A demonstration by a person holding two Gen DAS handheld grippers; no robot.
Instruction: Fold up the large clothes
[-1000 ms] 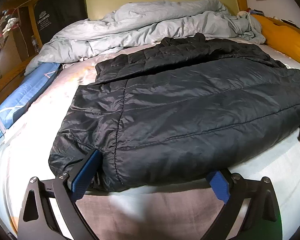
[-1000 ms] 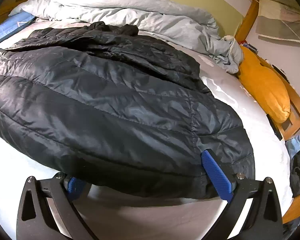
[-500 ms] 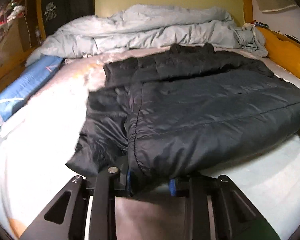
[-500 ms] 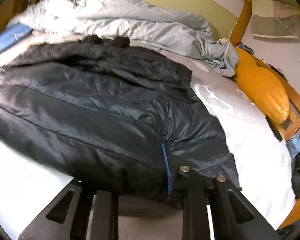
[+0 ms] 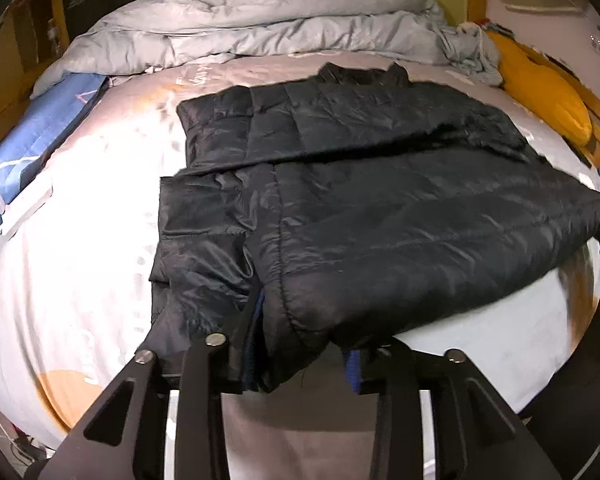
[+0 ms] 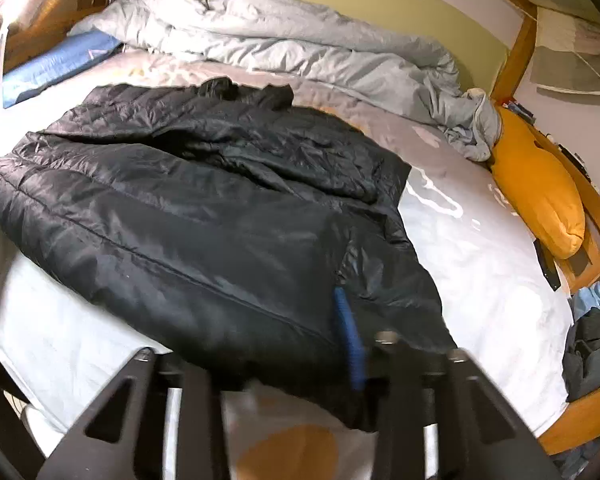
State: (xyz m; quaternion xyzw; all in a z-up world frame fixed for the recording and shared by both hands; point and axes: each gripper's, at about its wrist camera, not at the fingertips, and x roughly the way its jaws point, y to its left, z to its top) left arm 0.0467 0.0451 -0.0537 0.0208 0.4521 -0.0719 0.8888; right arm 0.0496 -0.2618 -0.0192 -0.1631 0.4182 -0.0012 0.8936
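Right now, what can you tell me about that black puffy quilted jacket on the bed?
The black quilted jacket looks shiny and padded, stitched in channels. It lies spread across the pale bedsheet, collar toward the crumpled grey duvet. Its near hem is lifted: the left gripper and right gripper each have a corner between their opening jaws.

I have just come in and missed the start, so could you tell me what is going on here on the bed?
A person is folding a black quilted jacket spread on a bed, using a handheld gripper in each hand. The left gripper has the jacket's near hem bunched between its blue pads, and the right gripper has the hem at the other near corner; both sets of jaws are opening slightly. The near edge is raised off the sheet. A rumpled grey duvet lies beyond.
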